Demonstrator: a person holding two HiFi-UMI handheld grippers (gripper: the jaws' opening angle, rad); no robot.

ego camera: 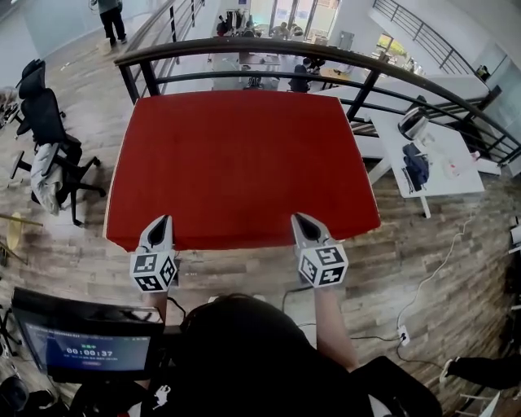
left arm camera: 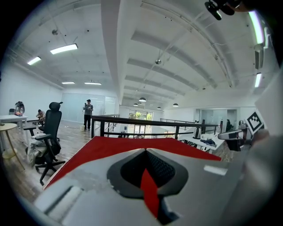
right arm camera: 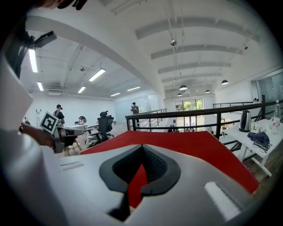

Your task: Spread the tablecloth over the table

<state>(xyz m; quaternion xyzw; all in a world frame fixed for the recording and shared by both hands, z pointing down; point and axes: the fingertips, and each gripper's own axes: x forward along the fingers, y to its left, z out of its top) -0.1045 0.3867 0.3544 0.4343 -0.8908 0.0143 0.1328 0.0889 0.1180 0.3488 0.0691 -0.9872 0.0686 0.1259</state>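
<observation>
The red tablecloth [ego camera: 244,163] lies flat over the table and covers its whole top, so the table itself is hidden. Its near edge hangs just in front of me. My left gripper [ego camera: 160,221] is shut on that edge near the left corner. My right gripper [ego camera: 303,220] is shut on the same edge further right. In the left gripper view a strip of red cloth [left arm camera: 149,190] is pinched between the closed jaws of the left gripper [left arm camera: 146,152]. The right gripper view shows the same, with the cloth [right arm camera: 135,187] in the right gripper [right arm camera: 141,148].
A black railing [ego camera: 269,49] curves right behind the table's far edge. Black office chairs [ego camera: 49,138] stand on the left. A white desk [ego camera: 431,155] with items stands on the right. A monitor [ego camera: 85,342] sits at my lower left. A person [ego camera: 110,16] stands far off.
</observation>
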